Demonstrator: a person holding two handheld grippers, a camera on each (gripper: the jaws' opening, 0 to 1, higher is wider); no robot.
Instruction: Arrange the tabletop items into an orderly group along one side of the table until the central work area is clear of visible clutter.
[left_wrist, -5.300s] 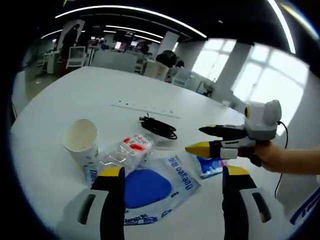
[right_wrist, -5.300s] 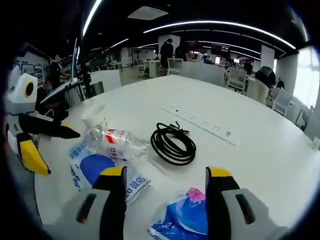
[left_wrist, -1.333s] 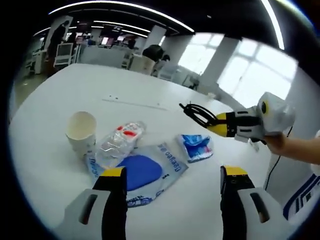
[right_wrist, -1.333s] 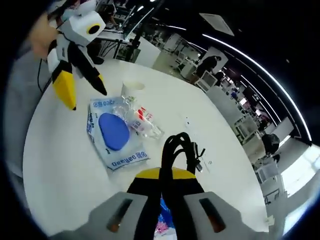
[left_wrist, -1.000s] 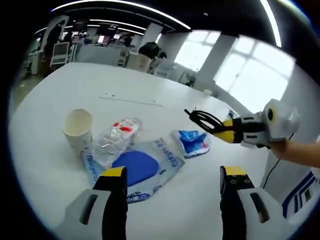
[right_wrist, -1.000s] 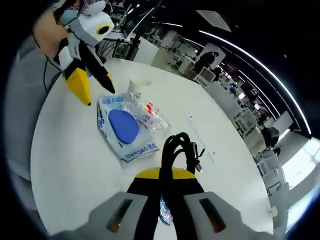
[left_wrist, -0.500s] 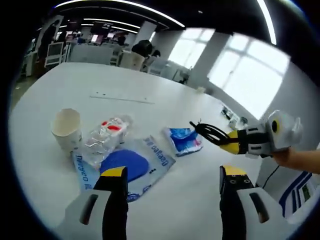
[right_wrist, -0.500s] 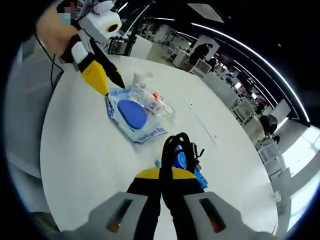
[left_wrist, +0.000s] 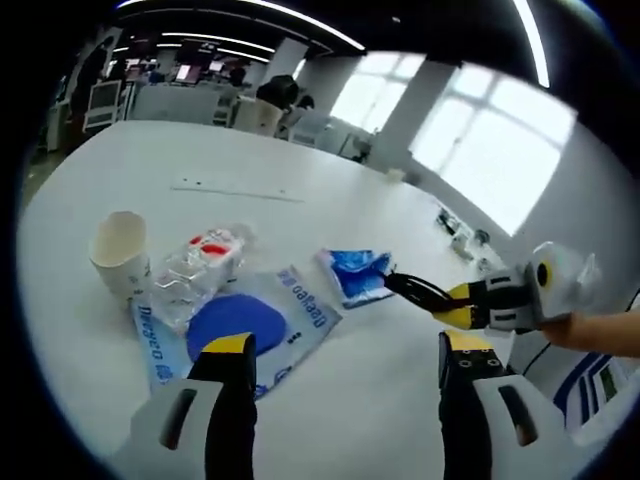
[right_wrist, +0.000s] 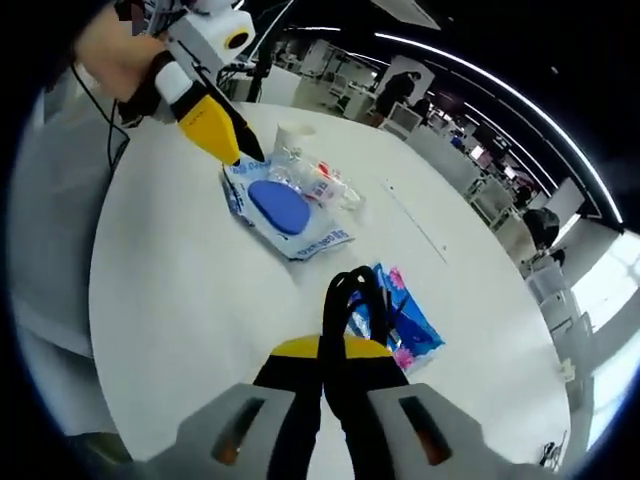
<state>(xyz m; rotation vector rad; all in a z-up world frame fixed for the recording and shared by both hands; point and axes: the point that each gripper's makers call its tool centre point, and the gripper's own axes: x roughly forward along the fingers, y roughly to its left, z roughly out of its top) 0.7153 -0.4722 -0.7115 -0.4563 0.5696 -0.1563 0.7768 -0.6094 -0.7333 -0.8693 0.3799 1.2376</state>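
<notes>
- In the right gripper view the right gripper (right_wrist: 333, 345) rises from 6 o'clock with its yellow-tipped jaws pressed together on a coiled black cable (right_wrist: 352, 300), whose loops stick out past the tips toward 12 o'clock.
- In the left gripper view this same gripper comes in from 3 o'clock, held by a hand (left_wrist: 596, 332), with the cable hanging above the white table (left_wrist: 380, 400).
- The left gripper (left_wrist: 343, 350) stands with its jaws spread wide at 6 o'clock of its own view, nothing between them.
- In the right gripper view it enters from 11 o'clock, its yellow tip just beside the packet's near corner; whether it touches I cannot tell.
- A blue tissue pack (left_wrist: 353, 274) lies near the centre of the left gripper view, toward 1 o'clock of the left jaws.
- In the right gripper view the pack sits just beyond the cable, partly hidden by the loops.
- A flat clear packet with a blue pad inside and blue lettering (left_wrist: 232, 322) lies at 9 o'clock of the tissue pack.
- A crumpled clear plastic bottle with a red-and-white label (left_wrist: 197, 268) lies across the packet's far edge, touching it.
- A white paper cup (left_wrist: 119, 252) stands upright at 9 o'clock of the bottle, just beside it.
- A long white power strip (left_wrist: 234, 187) lies well apart, toward 11 o'clock in the left gripper view.
</notes>
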